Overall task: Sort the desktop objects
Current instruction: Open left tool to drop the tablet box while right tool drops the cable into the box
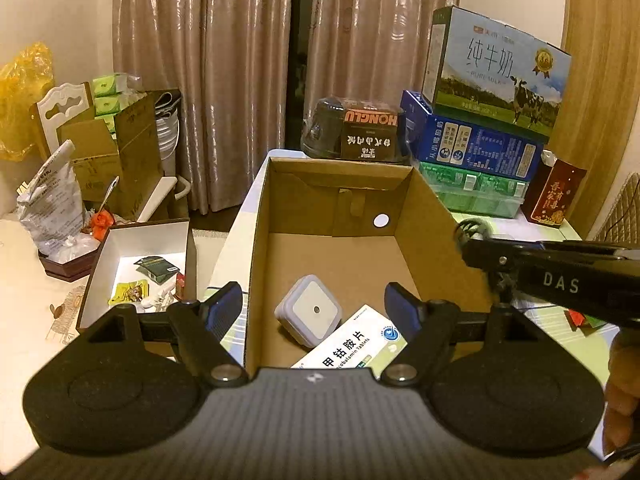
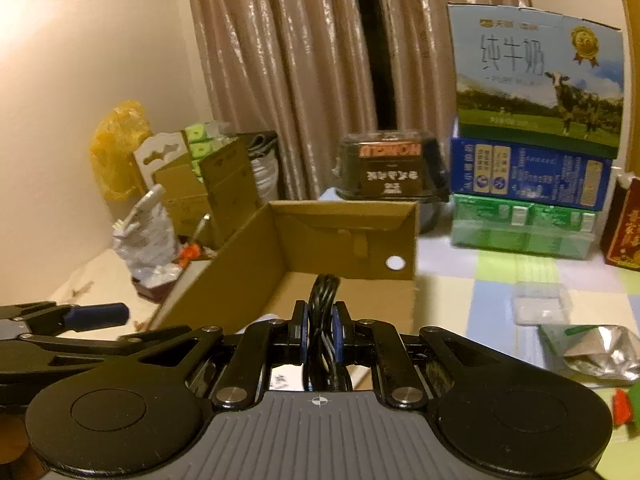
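A black cable [image 2: 325, 312] is pinched between the blue pads of the right gripper [image 2: 320, 326] at the centre of the right wrist view, just before the near wall of an open carton [image 1: 332, 204]. In the left wrist view the same gripper enters from the right edge, the cable coil at its tip over the carton's right wall. Inside the carton, low in the frame, a white square adapter [image 1: 309, 312] and a tablet box [image 1: 352, 344] are seen touching. The left gripper [image 1: 314, 308] is spread wide and empty – its pads straddle the carton's near end. A white box [image 1: 140, 248] of small packets lies lower left; milk cartons [image 1: 496, 68] are stacked upper right on the desk [image 2: 472, 296].
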